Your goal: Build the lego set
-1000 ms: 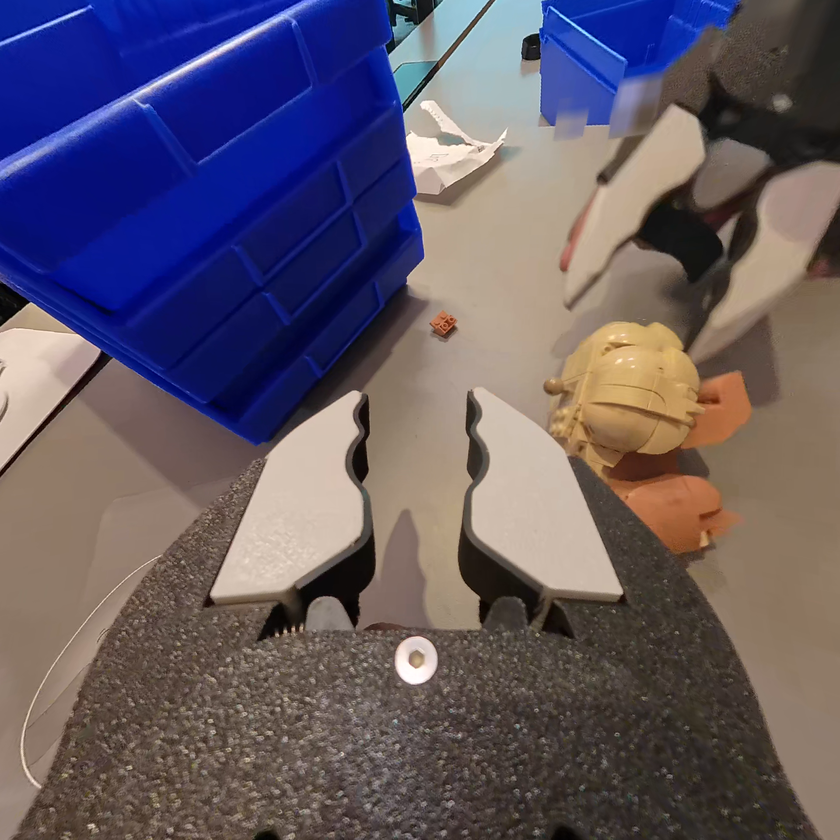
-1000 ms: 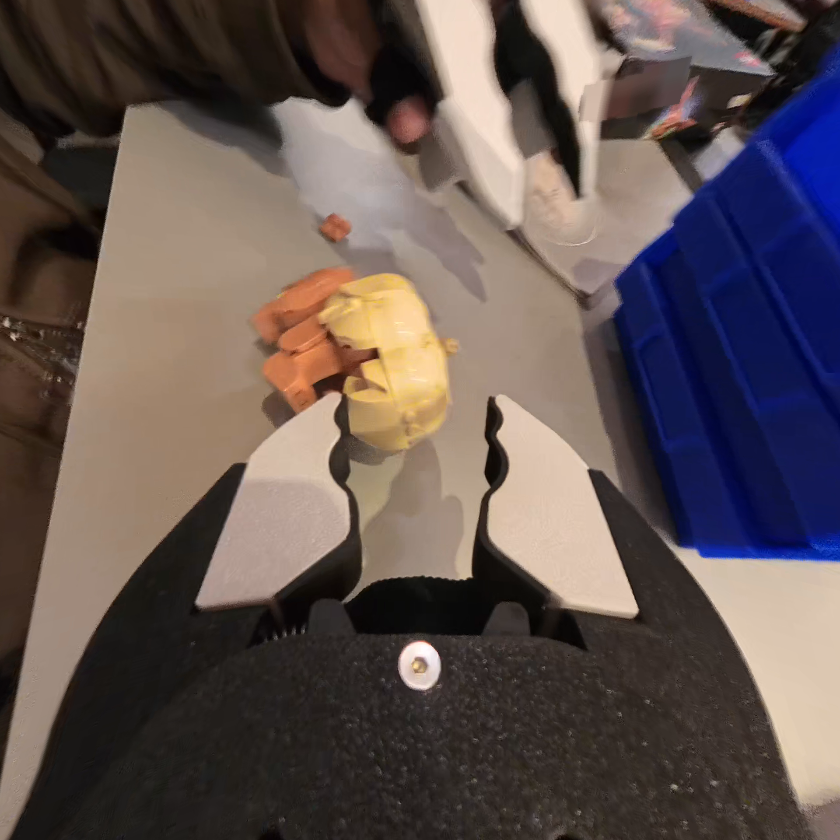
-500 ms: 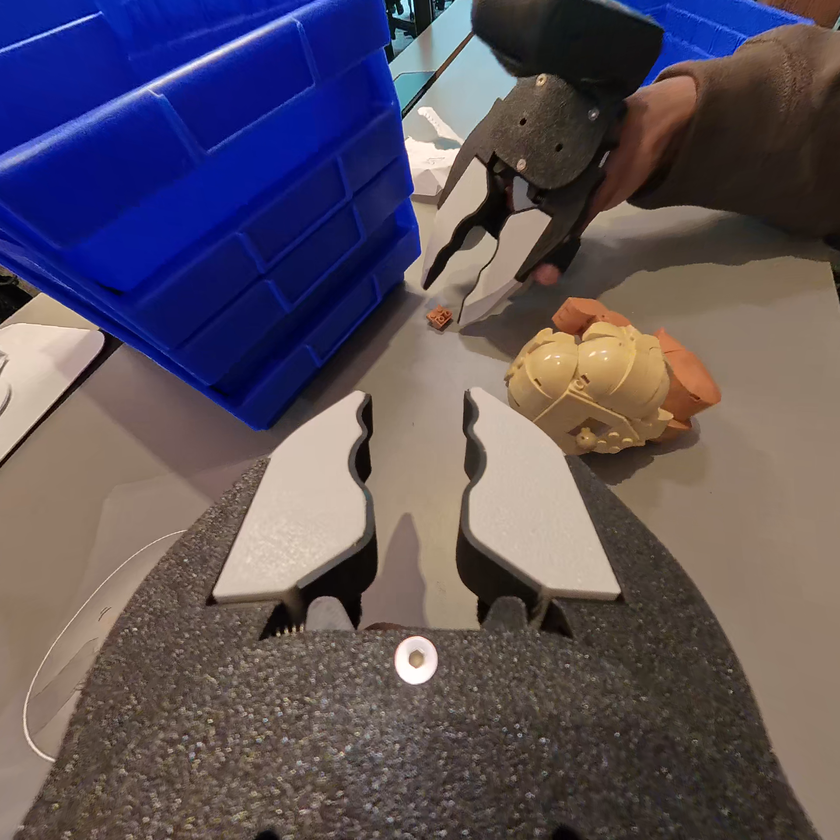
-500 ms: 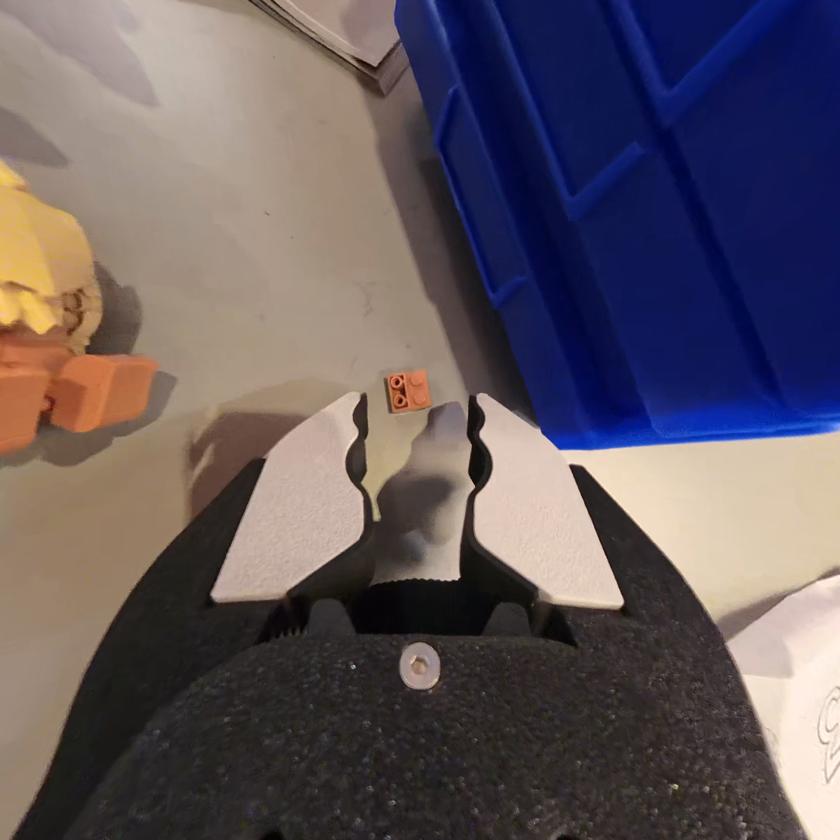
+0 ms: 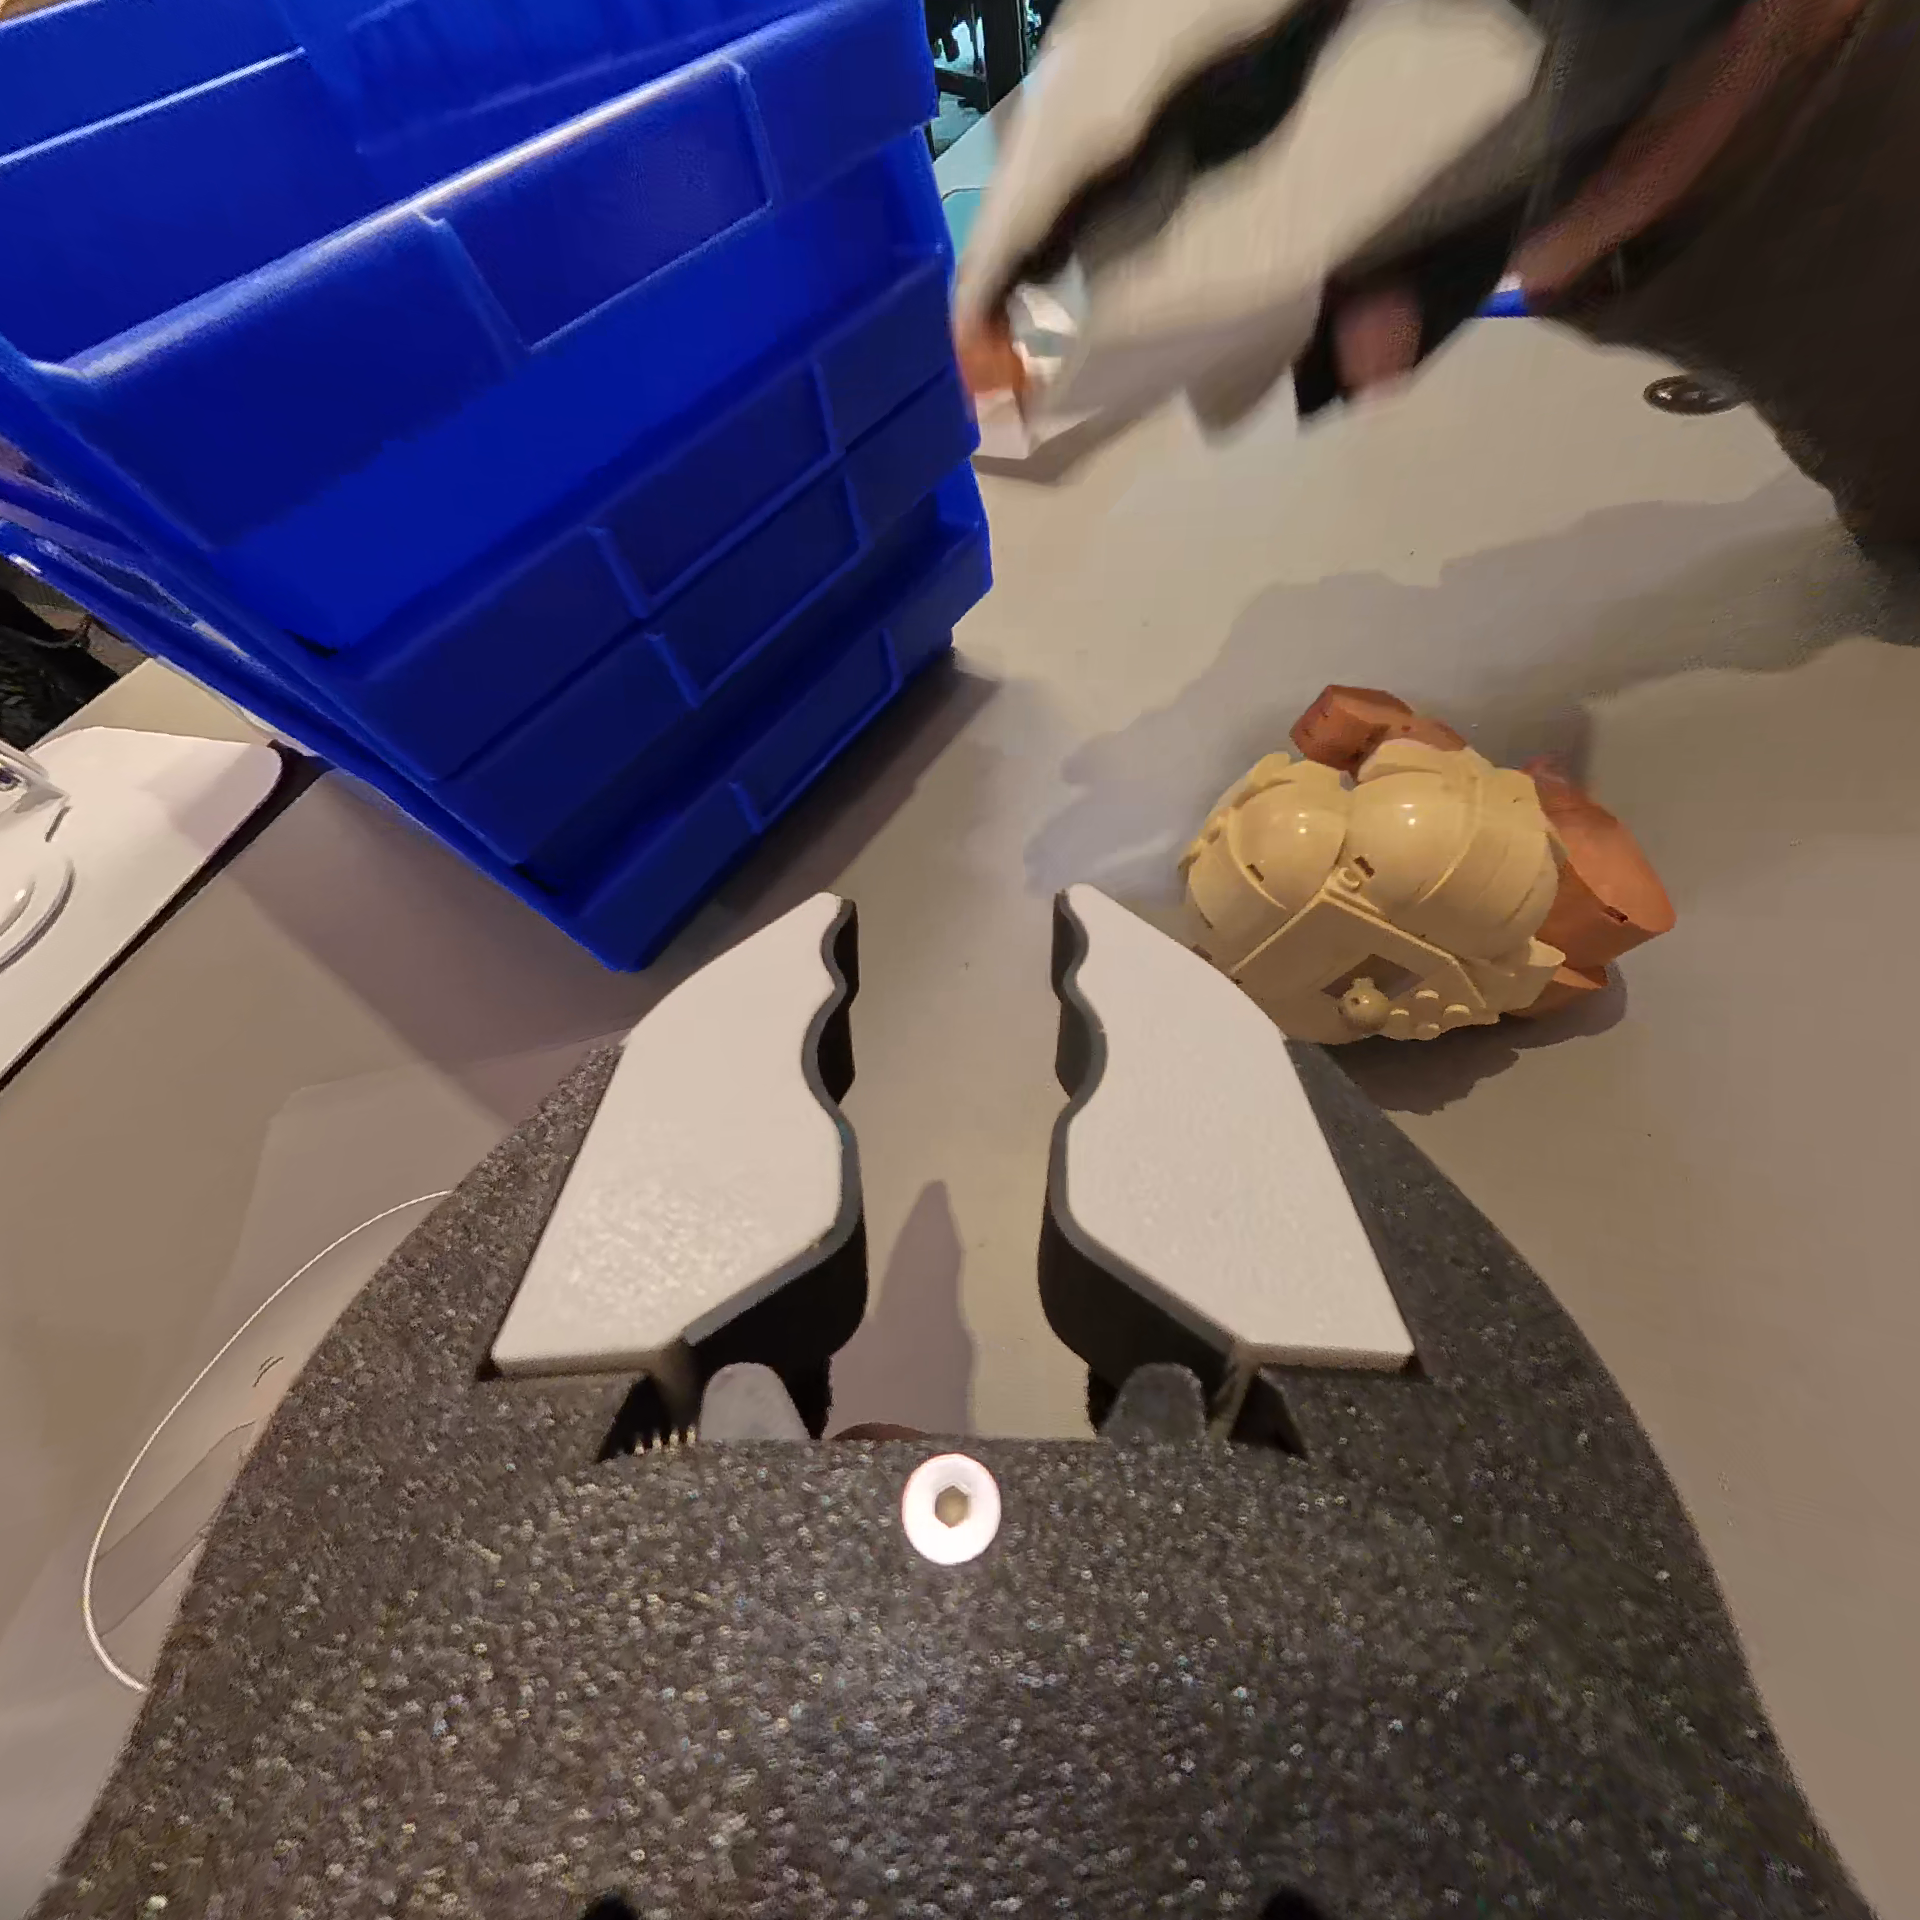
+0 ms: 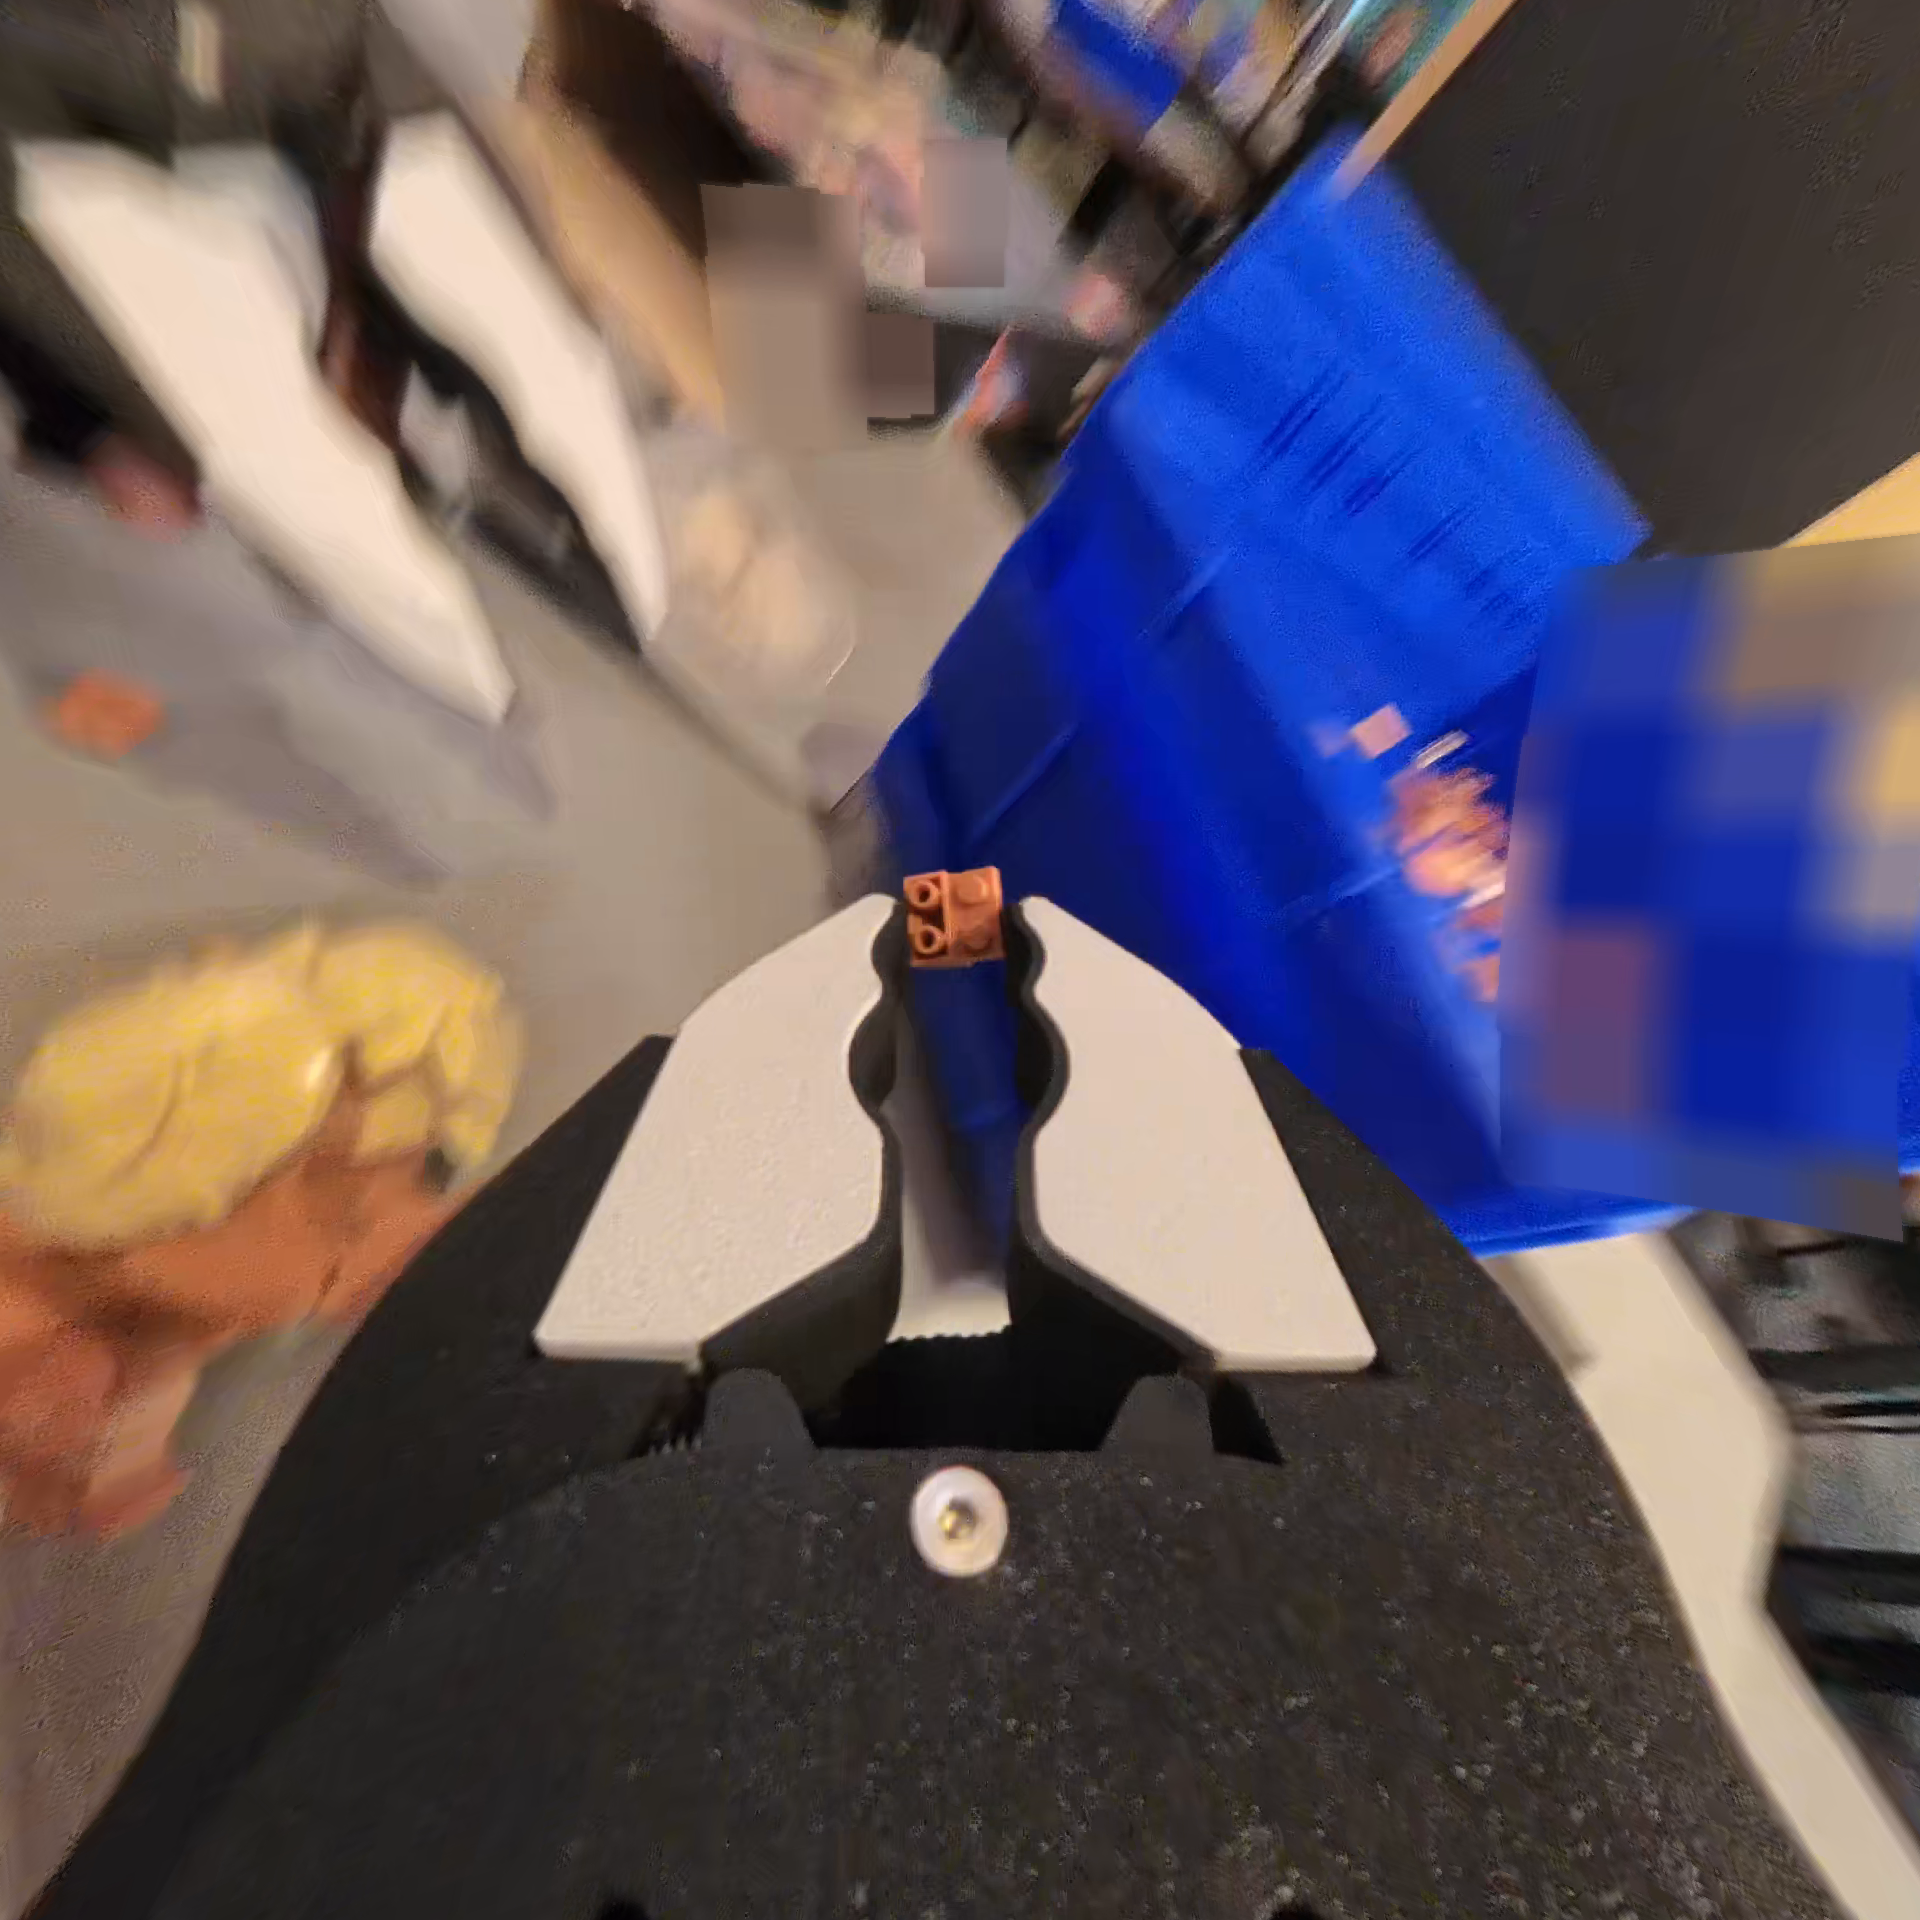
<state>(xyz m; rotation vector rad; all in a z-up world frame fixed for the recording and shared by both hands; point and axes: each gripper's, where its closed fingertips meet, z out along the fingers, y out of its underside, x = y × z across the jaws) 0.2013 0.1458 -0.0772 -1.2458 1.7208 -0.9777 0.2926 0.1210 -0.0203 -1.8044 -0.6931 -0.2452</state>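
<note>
Orange brick (image 6: 954,918) apparently between hand-held gripper (image 6: 958,914) fingertips.

Big stack of blue plastic bins (image 5: 499,488) sits tilted on the grey tabletop (image 5: 1558,1247), taking up most of the left side. Behind it there's what looks like crumpled white paper (image 5: 1023,442), hard to tell through the blur. A white board (image 5: 114,831) lies flat at the far left edge.
</note>
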